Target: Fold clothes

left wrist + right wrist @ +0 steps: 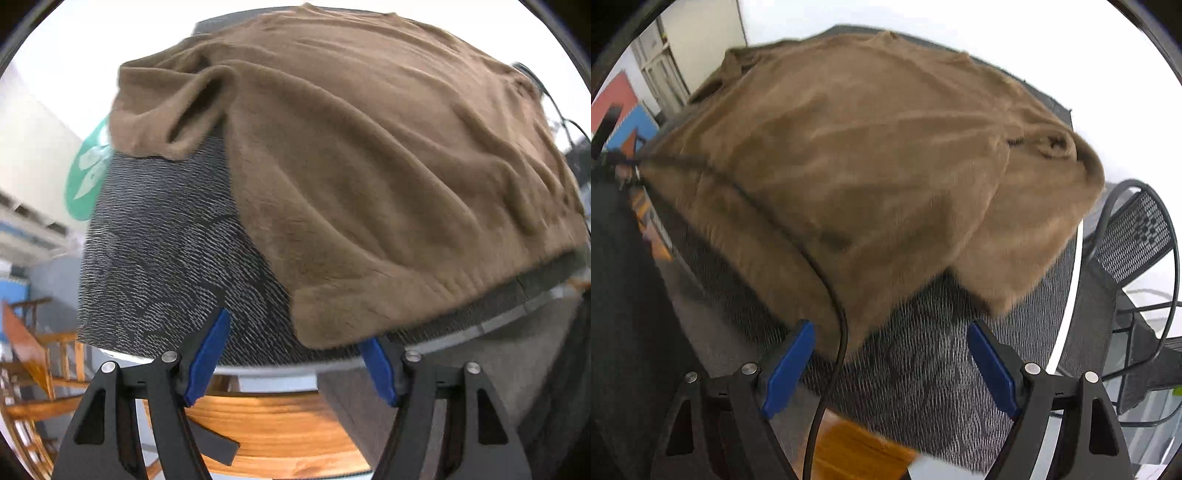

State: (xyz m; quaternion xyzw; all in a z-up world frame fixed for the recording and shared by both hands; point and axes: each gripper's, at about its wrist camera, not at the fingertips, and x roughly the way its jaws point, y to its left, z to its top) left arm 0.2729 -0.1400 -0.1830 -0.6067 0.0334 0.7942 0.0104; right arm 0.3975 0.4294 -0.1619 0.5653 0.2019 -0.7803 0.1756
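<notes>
Brown sweater lies spread on the counter; both grippers' fingers gape empty. Pinch hem corners at twelve o'clock evenly.

Black tongs, blue pads, seemingly silver screws.

sweater spread on table, covering far and right part in left wrist view; near-left table bare. sleeve folded over sweater's right side. cable across near sweater edge. mesh chair right of table.
</notes>
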